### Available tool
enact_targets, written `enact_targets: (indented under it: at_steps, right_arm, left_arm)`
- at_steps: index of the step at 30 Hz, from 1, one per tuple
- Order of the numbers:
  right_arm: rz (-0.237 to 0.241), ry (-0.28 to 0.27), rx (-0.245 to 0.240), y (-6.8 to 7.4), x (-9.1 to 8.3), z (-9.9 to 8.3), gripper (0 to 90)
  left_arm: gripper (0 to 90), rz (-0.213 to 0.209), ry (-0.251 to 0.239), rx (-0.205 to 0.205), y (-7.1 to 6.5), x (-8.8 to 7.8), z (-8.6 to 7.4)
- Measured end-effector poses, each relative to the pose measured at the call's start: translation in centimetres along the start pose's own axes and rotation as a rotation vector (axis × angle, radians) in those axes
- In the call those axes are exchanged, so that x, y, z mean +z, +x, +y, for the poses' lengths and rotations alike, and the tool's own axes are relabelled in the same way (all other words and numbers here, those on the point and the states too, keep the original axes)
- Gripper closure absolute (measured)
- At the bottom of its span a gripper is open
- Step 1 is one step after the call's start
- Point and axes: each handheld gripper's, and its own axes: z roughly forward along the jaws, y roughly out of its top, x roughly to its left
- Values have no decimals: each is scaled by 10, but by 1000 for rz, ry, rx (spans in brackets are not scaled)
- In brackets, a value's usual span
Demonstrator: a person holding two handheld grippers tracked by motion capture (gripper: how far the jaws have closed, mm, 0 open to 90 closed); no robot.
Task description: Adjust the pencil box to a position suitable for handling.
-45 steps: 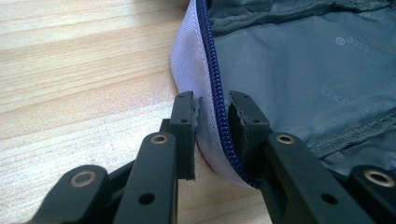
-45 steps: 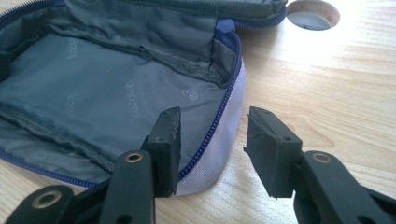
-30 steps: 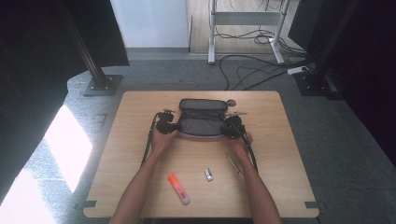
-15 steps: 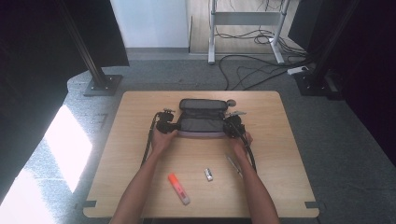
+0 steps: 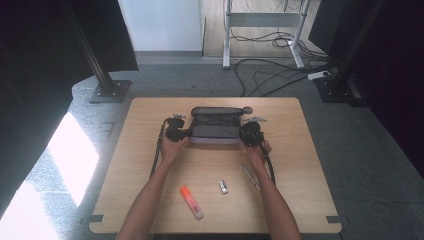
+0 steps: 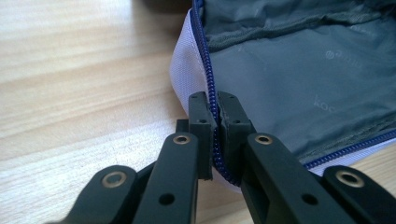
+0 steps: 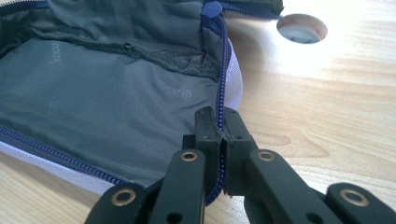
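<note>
Where lining shows, "koc" on pouch [image 6: 299, 70]

both arms are bare — no sleeves. the left gripper [image 6: 215, 105] and right gripper [image 7: 221, 122] have black jaws with round brass rivets — black cables trail behind.

Both forearms are stretched forward from the near edge, roughly parallel. The left hand-held gripper [image 5: 176, 131] is held in the left hand [image 5: 172, 148], its jaws pressed together on a zipper edge [image 6: 211, 100]. The right hand-held gripper [image 5: 250, 134] is held in the right hand [image 5: 256, 151], its jaws likewise clamped on the zipper edge at the opposite end.
</note>
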Motion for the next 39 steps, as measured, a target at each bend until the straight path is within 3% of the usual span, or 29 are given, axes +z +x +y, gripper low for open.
enact_targets:
  at_steps: [8,24,30,39]
  right_arm:
    - [22,-36,-8,5,-13,6,869]
    - [41,-96,-45,20,-38,19,870]
    - [58,-124,-47,26,-49,18,870]
    - [60,-139,-68,34,-57,18,871]
  left_arm:
    - [864,-25,-51,-8,1,-21,5]
    - [864,-43,-122,22,0,-61,10]
    - [862,-50,-159,67,-7,-85,9]
    - [870,-67,-165,56,-4,-90,5]
